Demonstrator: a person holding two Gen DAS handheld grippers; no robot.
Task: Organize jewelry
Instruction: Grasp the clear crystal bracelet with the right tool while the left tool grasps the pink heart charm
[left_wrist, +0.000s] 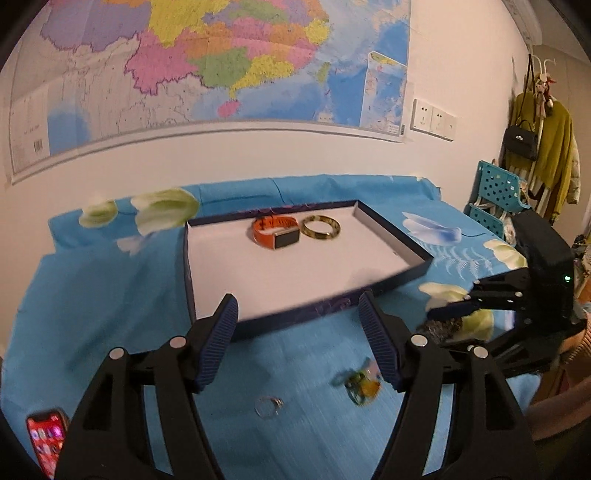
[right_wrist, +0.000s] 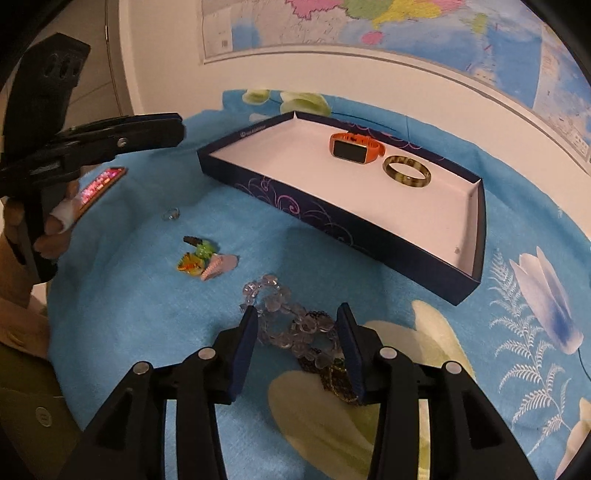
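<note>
A dark blue tray (left_wrist: 325, 308) (right_wrist: 332, 218) with a white floor holds an orange smart band (left_wrist: 275, 230) (right_wrist: 356, 146) and a mottled bangle (left_wrist: 320, 227) (right_wrist: 406, 170). On the blue cloth lie a silver ring (left_wrist: 269, 406) (right_wrist: 171, 214), a colourful brooch (left_wrist: 364, 384) (right_wrist: 207, 258), a clear bead bracelet (right_wrist: 280, 317) and a dark bead bracelet (right_wrist: 334, 373). My left gripper (left_wrist: 299, 343) is open above the cloth near the ring and brooch. My right gripper (right_wrist: 297, 347) is open, its fingers on either side of the bead bracelets.
A phone (left_wrist: 46, 439) (right_wrist: 101, 184) with a lit screen lies at the cloth's left edge. A map hangs on the wall behind. A teal rack (left_wrist: 495, 199) and hanging clothes stand at the far right.
</note>
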